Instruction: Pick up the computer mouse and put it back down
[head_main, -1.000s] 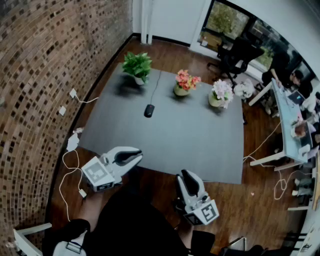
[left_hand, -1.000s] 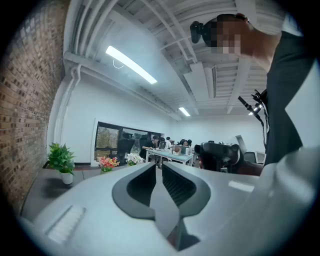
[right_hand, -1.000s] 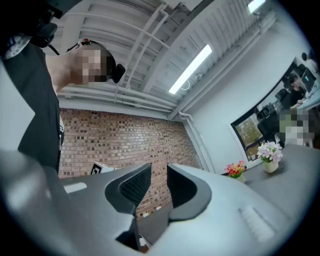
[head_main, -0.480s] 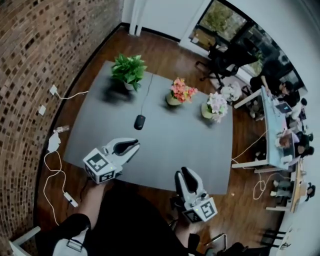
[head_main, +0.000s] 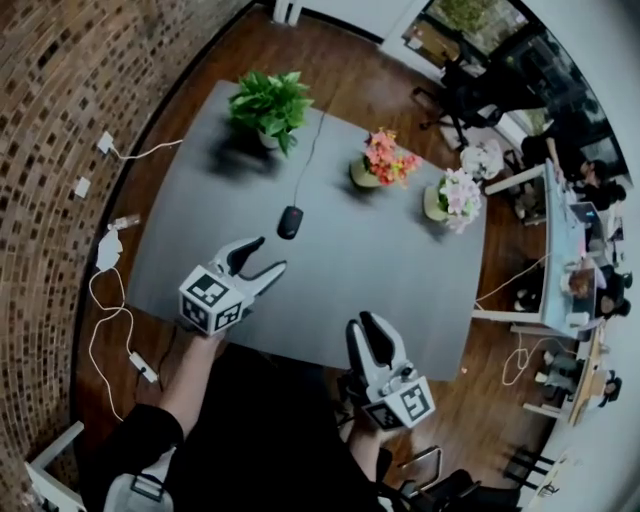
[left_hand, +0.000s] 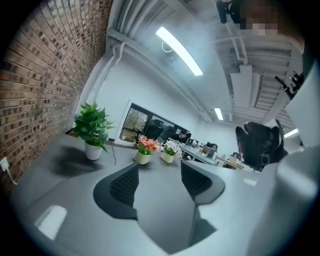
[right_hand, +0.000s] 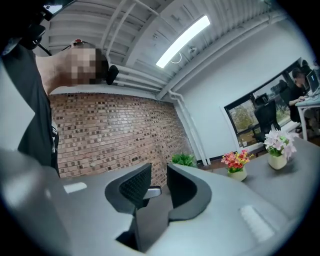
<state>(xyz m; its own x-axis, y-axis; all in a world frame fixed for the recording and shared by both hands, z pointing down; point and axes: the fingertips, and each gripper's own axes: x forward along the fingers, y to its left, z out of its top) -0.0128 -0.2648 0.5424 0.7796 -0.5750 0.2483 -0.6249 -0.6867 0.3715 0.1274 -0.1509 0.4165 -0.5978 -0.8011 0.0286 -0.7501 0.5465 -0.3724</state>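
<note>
A black computer mouse (head_main: 290, 221) lies on the grey table (head_main: 400, 280), and its cable runs toward the far edge. My left gripper (head_main: 267, 254) hovers over the table's near left part, a short way in front of the mouse and pointing at it. Its jaws are opening and nothing is between them. The mouse does not show in the left gripper view, where the left gripper (left_hand: 159, 182) faces the flower pots. My right gripper (head_main: 362, 324) hangs at the table's near edge, its jaws a narrow gap apart and empty. In its own view the right gripper (right_hand: 159, 186) points along the table toward the brick wall.
Along the far side stand a green plant (head_main: 266, 104), a pot of pink flowers (head_main: 383, 160) and a pot of white flowers (head_main: 452, 197). Cables and a power adapter (head_main: 108, 250) lie on the floor at left. A black office chair (head_main: 470, 90) stands beyond the table.
My left gripper has moved forward over the table toward the mouse and its jaws have gone from shut to apart. The right gripper has shifted slightly near the table's front edge.
</note>
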